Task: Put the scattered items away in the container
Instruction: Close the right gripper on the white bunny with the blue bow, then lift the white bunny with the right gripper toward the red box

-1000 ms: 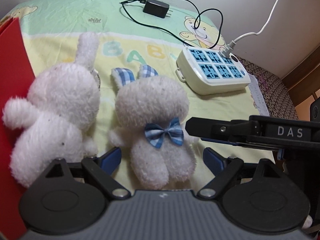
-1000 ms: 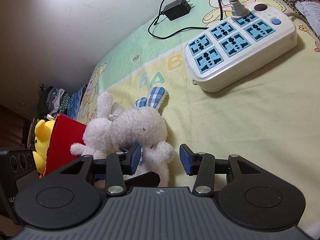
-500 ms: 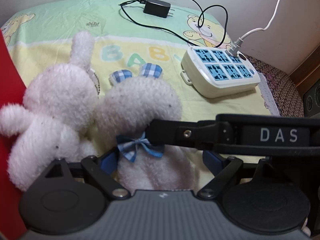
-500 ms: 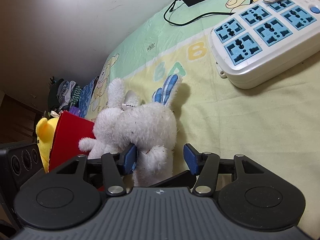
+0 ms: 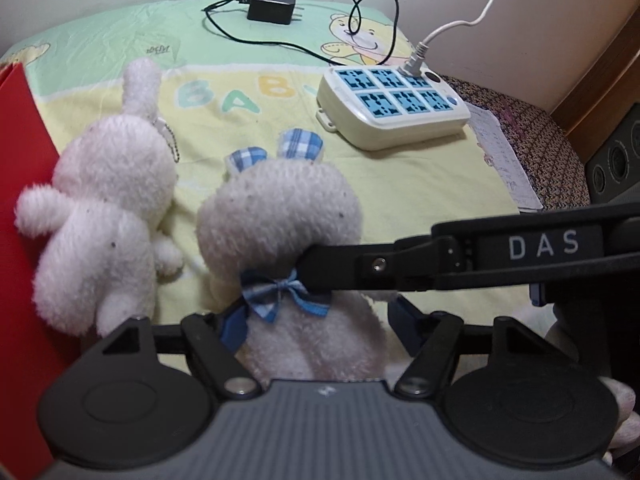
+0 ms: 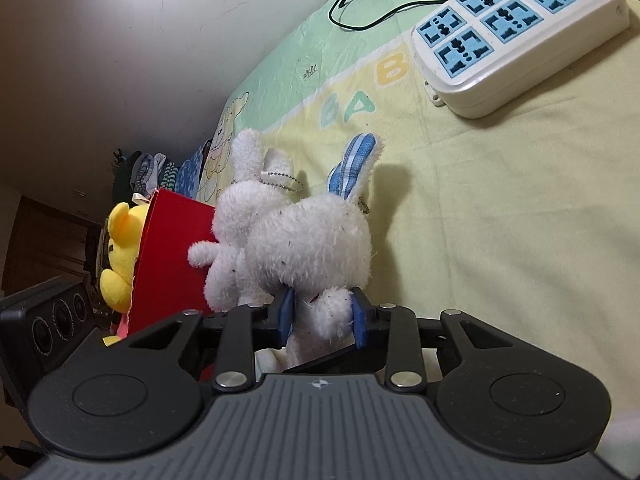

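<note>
A white plush rabbit with blue checked ears and bow tie (image 5: 280, 216) lies on the bed sheet. My right gripper (image 6: 322, 316) is shut on its arm, at the neck. My left gripper (image 5: 316, 324) is open, its fingers either side of the rabbit's lower body. A second plain white rabbit (image 5: 108, 200) leans against the red container (image 5: 20, 208) on the left. In the right wrist view the second rabbit (image 6: 248, 204) touches the red container (image 6: 172, 260), with a yellow plush (image 6: 120, 256) behind its wall.
A white power strip with blue sockets (image 5: 394, 110) lies on the sheet to the far right, with a white cable plugged in. A black adapter and cord (image 5: 272, 8) lie at the back. A black speaker (image 6: 52, 328) stands beside the container. The wall is close behind.
My right gripper has closed on the bow-tie rabbit's arm. The rabbit has shifted slightly right, away from the plain rabbit. My left gripper has stayed open around its body.
</note>
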`<state>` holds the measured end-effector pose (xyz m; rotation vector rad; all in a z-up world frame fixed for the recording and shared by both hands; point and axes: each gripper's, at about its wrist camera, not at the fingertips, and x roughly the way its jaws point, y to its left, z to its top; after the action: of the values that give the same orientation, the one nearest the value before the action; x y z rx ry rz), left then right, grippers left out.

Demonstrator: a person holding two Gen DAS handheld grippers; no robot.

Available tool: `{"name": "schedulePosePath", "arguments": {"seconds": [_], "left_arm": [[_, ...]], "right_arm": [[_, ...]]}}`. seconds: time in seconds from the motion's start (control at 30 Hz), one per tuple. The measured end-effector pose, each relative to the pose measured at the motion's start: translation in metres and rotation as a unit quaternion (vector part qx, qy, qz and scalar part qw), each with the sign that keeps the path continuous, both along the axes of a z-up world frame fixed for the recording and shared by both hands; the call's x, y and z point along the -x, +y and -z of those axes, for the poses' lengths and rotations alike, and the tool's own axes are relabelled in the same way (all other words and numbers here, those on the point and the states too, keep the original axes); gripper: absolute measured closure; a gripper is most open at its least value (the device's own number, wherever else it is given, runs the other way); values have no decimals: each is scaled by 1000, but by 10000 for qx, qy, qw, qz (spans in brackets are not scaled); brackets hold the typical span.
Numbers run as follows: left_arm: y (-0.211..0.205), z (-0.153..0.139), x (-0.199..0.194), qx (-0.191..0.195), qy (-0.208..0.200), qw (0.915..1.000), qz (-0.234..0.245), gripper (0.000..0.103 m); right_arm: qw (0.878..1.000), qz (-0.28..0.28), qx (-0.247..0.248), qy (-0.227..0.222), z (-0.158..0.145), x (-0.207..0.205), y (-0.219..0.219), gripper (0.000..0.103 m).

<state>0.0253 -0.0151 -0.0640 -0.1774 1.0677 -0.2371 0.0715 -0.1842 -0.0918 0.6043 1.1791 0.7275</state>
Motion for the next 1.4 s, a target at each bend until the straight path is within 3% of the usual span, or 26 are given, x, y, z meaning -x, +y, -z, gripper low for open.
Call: {"name": "schedulePosePath", "arguments": {"seconds": [0.27,0.67,0.87,1.17,1.4], "left_arm": [[-11,-6,55,-146,52,9992,360,33],[19,-7,109,-15,227,9993,307,32],[37,-14,133,-165,30,9961,862,32],[116,-22,175,-164,53,9870,1597,32],[186,-25,203,-82,157,9847,1734,32]], "right_arm": [[9996,-207,182,-66,-10,52,2,70],[9977,-593,334,-80,-12,104,41,70],[9978,-459,449,-132,-21,129,61,70],[9988,-73,481,43,-29,181,133,70],[9984,-190,533,28,-31,206,206,70]]}}
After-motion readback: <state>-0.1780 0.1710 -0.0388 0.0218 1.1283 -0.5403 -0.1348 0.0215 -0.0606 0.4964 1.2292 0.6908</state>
